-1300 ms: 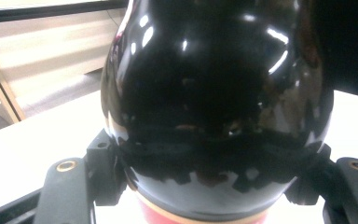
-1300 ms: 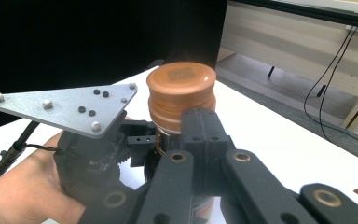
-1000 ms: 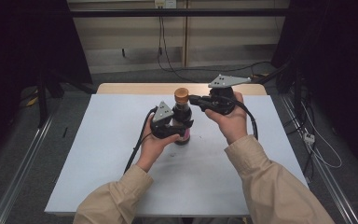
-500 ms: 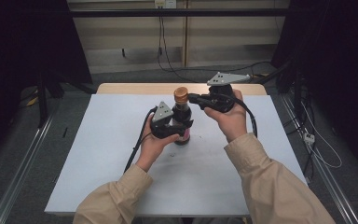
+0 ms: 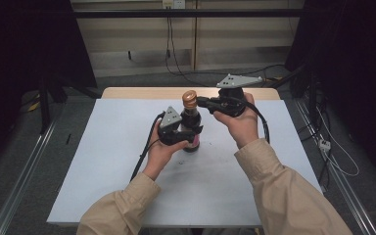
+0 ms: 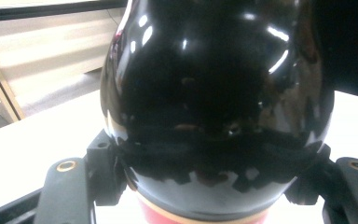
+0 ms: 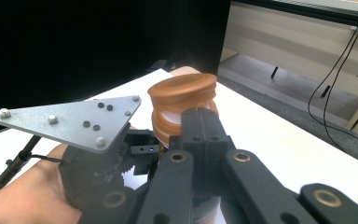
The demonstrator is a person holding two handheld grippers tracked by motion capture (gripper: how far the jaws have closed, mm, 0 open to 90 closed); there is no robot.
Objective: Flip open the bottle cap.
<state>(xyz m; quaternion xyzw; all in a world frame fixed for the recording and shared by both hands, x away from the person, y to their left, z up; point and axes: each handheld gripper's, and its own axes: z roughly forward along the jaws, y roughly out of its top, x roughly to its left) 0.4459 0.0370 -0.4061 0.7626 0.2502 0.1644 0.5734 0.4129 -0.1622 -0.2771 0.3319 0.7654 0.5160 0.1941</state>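
The dark bottle stands upright on the white table, clamped round its belly by the left gripper, so the steadying part looks done. The right gripper, jaws together, sits just beside the bottle's neck, under its brown cap. In the right gripper view the cap looks lifted and tilted but not yet off, so removal seems left.

Bottle upright on table
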